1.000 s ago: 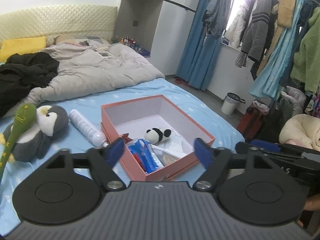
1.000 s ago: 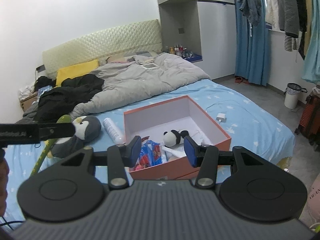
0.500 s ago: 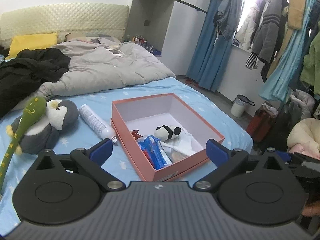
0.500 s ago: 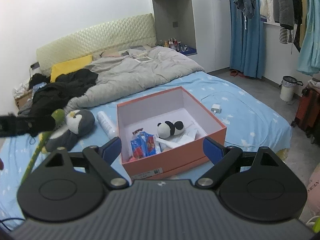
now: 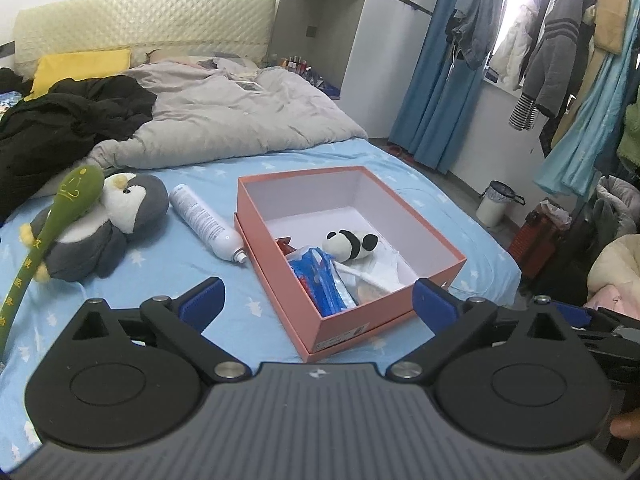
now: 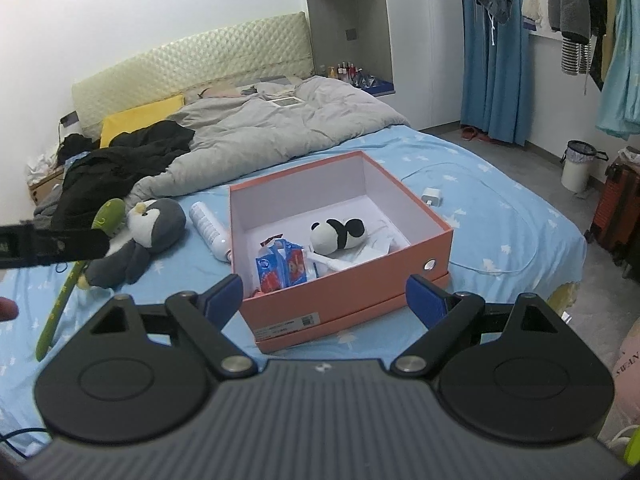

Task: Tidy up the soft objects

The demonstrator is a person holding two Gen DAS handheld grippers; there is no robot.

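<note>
An open orange box (image 5: 276,268) (image 6: 340,300) stands on the blue bed sheet (image 5: 172,280). Inside lie a small panda plush (image 5: 352,243) (image 6: 338,234), a blue snack packet (image 5: 320,280) (image 6: 280,266) and white paper. A grey penguin plush (image 5: 104,224) (image 6: 148,232) with a long green plush stick (image 5: 44,236) (image 6: 68,280) lies left of the box. A white spray can (image 5: 204,222) (image 6: 208,224) lies between them. My left gripper (image 5: 318,300) and right gripper (image 6: 324,296) are both open and empty, held above the near edge of the box.
A grey duvet (image 5: 232,120) and black clothes (image 5: 68,120) cover the far bed. A white charger with cable (image 6: 432,197) lies right of the box. Clothes hang at right (image 5: 560,40); a bin (image 6: 576,166) and a suitcase (image 6: 624,216) stand on the floor.
Both grippers have opened wide from a narrower gap. Both views have shifted a little, with the box now sitting more central.
</note>
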